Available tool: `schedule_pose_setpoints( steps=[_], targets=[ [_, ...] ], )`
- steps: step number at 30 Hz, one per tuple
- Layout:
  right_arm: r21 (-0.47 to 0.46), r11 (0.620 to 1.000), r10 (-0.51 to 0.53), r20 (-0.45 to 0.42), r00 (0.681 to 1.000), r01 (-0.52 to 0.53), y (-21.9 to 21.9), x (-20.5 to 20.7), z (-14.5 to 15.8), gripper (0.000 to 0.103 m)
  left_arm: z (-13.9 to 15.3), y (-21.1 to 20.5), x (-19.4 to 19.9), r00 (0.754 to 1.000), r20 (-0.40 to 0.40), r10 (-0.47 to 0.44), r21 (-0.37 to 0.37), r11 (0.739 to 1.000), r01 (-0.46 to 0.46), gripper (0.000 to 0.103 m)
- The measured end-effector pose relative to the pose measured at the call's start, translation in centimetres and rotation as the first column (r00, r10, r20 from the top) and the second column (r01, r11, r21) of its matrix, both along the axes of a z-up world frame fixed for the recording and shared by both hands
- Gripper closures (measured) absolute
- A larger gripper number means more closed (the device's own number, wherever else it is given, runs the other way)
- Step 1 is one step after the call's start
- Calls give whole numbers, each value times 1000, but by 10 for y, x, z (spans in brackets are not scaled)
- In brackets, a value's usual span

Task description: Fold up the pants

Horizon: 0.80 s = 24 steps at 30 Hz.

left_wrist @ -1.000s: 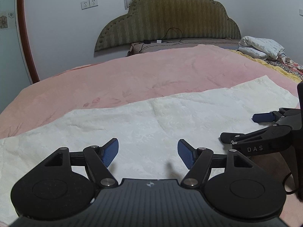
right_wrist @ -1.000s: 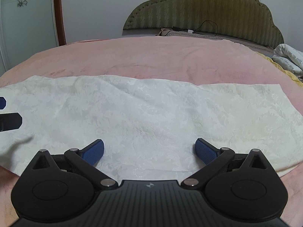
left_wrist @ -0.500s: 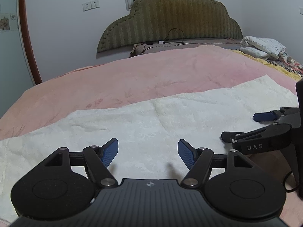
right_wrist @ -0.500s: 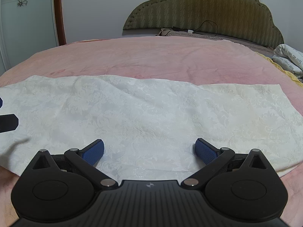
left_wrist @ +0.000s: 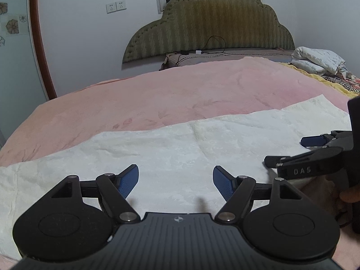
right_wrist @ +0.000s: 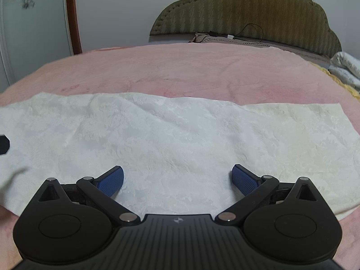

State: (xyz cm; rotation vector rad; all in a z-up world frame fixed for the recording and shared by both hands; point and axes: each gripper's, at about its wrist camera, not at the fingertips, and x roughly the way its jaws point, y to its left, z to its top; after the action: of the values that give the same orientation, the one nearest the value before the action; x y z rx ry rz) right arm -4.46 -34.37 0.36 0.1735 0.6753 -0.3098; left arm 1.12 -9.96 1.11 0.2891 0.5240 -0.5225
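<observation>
Cream-white patterned pants (left_wrist: 180, 148) lie flat in a long strip across a pink bed cover; they also show in the right wrist view (right_wrist: 180, 135). My left gripper (left_wrist: 175, 176) is open and empty, just above the near part of the cloth. My right gripper (right_wrist: 177, 176) is open and empty over the near edge of the cloth. The right gripper also shows at the right edge of the left wrist view (left_wrist: 290, 150), low over the cloth. A tip of the left gripper's fingers (right_wrist: 4, 144) shows at the left edge of the right wrist view.
The pink bed cover (left_wrist: 180, 90) stretches back to an olive padded headboard (left_wrist: 213, 22). Folded white bedding (left_wrist: 319, 60) and a yellow-edged blanket lie at the far right. A black cable and charger (left_wrist: 202, 51) rest by the headboard. A wall and a brown door frame (left_wrist: 38, 40) stand at the left.
The left gripper has drifted slightly left and back, so the right gripper sits a little further to the right in its view. Both stay open. The pants have not moved.
</observation>
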Motion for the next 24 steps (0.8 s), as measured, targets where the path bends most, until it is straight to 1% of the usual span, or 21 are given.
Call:
schedule_pose_setpoints(
  steps=[1, 2, 4, 6, 7, 9, 10, 12, 13, 14, 15, 16, 17, 19, 20, 21, 22, 24],
  targets=[
    [35, 999, -26, 8, 1000, 25, -3, -3, 3, 0, 0, 0, -1, 1000, 10, -5, 3, 1000, 5, 27],
    [89, 994, -68, 38, 997, 64, -8, -11, 7, 0, 0, 1, -1, 1000, 17, -6, 5, 1000, 6, 27],
    [197, 971, -164, 127, 978, 137, -17, -36, 17, 0, 0, 1, 2, 1000, 19, -7, 3, 1000, 7, 26],
    [220, 956, -242, 229, 943, 192, -22, -66, 28, 0, 0, 1, 6, 1000, 7, -10, -4, 1000, 10, 26],
    [217, 951, -272, 255, 928, 219, -25, -79, 33, 0, 0, 0, 8, 1000, 1, -11, -7, 1000, 11, 26],
    [239, 936, -314, 239, 919, 258, -38, -97, 37, 0, 0, -1, 11, 1000, -6, -13, -14, 1000, 13, 26],
    [277, 921, -339, 220, 915, 275, -46, -105, 36, 0, 0, -1, 12, 1000, -8, -13, -18, 1000, 13, 27],
    [394, 863, -410, 184, 893, 315, -66, -122, 28, 0, 0, -3, 13, 1000, -11, -17, -22, 1000, 17, 26],
    [450, 826, -448, 160, 879, 339, -75, -129, 22, 0, 0, -4, 13, 1000, -12, -19, -21, 1000, 19, 26],
    [505, 781, -493, 133, 860, 369, -84, -136, 14, 0, 0, -5, 12, 1000, -11, -22, -18, 1000, 22, 26],
    [552, 746, -517, 126, 847, 373, -91, -141, 7, 0, 1, -6, 12, 1000, -7, -26, -14, 1000, 26, 26],
    [585, 727, -527, 142, 838, 358, -95, -145, 2, 0, 1, -8, 11, 1000, -1, -29, -9, 1000, 29, 26],
    [590, 725, -532, 152, 833, 355, -97, -146, 1, 0, 1, -9, 11, 1000, 5, -30, -5, 1000, 30, 26],
    [567, 741, -525, 156, 836, 359, -99, -139, 1, 0, 1, -11, 11, 1000, 6, -30, 1, 1000, 30, 26],
    [550, 750, -530, 165, 832, 369, -103, -134, 0, 0, 1, -12, 11, 1000, 3, -29, 1, 1000, 29, 26],
    [538, 751, -545, 174, 820, 384, -107, -131, -2, 0, 0, -14, 12, 1000, 0, -29, 3, 1000, 29, 26],
    [539, 743, -565, 186, 804, 397, -115, -127, -3, 0, 1, -15, 12, 1000, -1, -29, 5, 1000, 29, 26],
    [557, 709, -619, 200, 759, 432, -133, -121, -5, 0, 2, -17, 12, 999, 4, -33, 13, 999, 33, 26]
  ],
)
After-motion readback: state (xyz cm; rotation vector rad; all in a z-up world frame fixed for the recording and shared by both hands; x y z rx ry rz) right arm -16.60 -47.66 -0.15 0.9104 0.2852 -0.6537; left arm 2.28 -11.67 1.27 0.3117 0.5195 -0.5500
